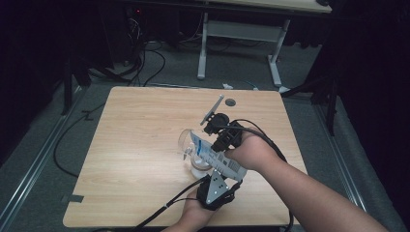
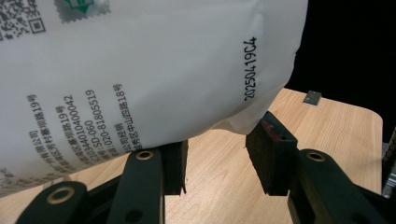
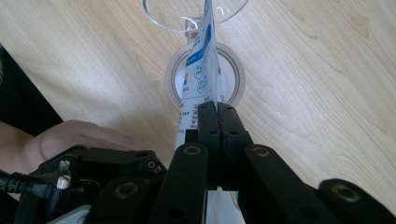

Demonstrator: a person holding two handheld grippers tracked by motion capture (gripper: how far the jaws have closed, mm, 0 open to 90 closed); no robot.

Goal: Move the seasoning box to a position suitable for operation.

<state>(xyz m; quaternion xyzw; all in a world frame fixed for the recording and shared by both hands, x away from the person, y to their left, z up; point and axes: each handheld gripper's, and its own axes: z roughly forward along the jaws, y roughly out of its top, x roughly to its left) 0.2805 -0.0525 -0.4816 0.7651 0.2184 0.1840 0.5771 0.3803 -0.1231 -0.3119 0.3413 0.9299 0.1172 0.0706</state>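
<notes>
Black jaws of my right gripper (image 3: pixel 218 114) are pinched flat together on the thin edge of the white pouch (image 3: pixel 201 70), so I can tip its mouth over the rim of the clear glass (image 3: pixel 187 14). That glass stands just beyond a roll of tape (image 3: pixel 238 79) lying flat on the table (image 3: pixel 327 93). My left gripper (image 2: pixel 215 161) waits under the pouch's bottom corner with its jaws about half open; the bag (image 2: pixel 140 70) rests against the top of one pad, I think, but nothing is clamped. From above, the pouch (image 1: pixel 217 159) slants between both tools toward the glass (image 1: pixel 186 142), held high at the back so the contents run forward.
</notes>
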